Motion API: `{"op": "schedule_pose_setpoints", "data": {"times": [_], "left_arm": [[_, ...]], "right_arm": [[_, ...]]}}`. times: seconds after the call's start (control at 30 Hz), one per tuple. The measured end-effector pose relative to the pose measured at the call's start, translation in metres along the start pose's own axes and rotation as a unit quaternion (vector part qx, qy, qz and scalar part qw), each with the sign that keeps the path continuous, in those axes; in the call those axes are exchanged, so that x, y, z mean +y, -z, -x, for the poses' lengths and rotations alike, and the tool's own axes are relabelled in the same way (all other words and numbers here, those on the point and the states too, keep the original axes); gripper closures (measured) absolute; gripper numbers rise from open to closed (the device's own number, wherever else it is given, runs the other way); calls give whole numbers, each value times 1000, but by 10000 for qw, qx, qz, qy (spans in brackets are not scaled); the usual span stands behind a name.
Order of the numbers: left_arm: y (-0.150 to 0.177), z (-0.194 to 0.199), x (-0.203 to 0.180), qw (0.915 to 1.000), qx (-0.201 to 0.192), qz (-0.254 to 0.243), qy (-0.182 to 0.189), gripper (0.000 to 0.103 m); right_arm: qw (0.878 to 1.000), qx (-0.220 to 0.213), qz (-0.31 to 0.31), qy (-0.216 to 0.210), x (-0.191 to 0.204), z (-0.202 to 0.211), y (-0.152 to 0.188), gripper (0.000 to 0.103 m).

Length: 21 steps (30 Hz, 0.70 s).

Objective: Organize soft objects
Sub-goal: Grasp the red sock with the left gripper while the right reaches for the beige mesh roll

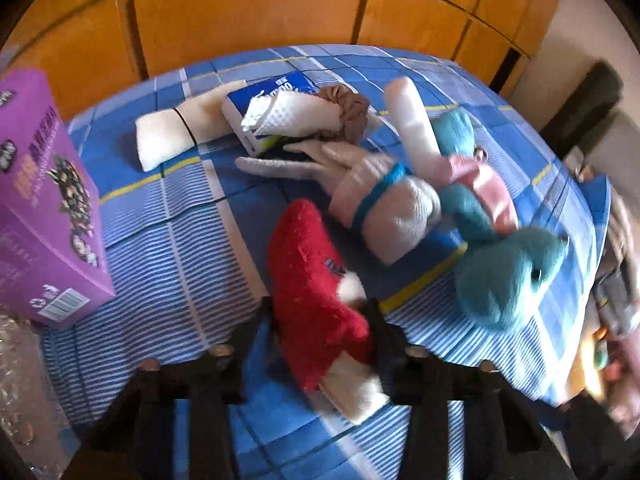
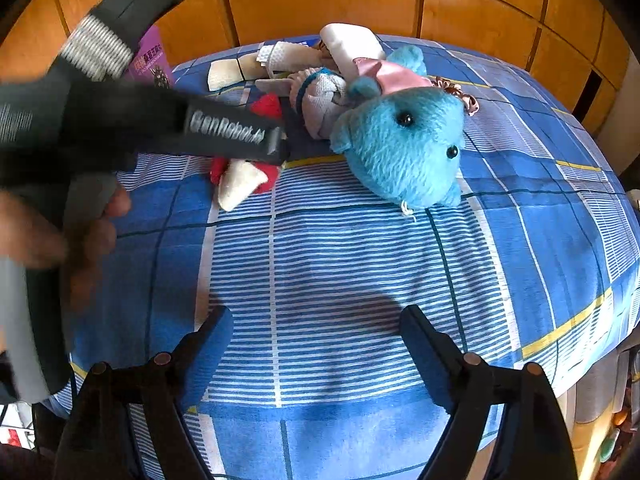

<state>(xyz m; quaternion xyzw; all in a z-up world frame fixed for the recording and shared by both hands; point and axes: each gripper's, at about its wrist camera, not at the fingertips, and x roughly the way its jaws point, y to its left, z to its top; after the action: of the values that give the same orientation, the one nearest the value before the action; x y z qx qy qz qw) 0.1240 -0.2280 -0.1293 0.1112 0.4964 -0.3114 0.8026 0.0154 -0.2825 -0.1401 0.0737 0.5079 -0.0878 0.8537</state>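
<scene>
Left wrist view: my left gripper (image 1: 320,320) pinches the red plush slipper (image 1: 312,280) on the blue checked bedspread (image 1: 180,240), beside a banded grey cloth roll (image 1: 384,208) and the blue teddy bear (image 1: 508,276). My right gripper (image 2: 316,344) hangs wide apart over bare bedspread, holding nothing.

"GenRobot.ai" in white letters runs along the left gripper (image 2: 240,130) body. Print on the purple box (image 1: 48,208) and blue tissue pack (image 1: 276,92) is too blurred to read.

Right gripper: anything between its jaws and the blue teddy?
Nothing: bare blue plaid cover lies between the right gripper and the teddy, right wrist view.
</scene>
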Motion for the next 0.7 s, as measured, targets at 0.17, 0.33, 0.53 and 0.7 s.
{"op": "schedule_pose_setpoints", "data": {"times": [0.17,0.33,0.53,0.7], "left_arm": [[28,27,5,9997,-148,-205,-3,79],[75,63,11,9960,-381,-795,-176,80],[119,107,42,9954,-557,-764,-172,79],[144,144,65,9951,-814,-563,13,79]], "right_arm": [[10000,-16,62,11,1,0,1,15],[9998,76,198,52,5,1,-2,22],[9990,39,412,-169,2,12,-17,45],[9917,-408,1188,-281,27,31,-48,45]]}}
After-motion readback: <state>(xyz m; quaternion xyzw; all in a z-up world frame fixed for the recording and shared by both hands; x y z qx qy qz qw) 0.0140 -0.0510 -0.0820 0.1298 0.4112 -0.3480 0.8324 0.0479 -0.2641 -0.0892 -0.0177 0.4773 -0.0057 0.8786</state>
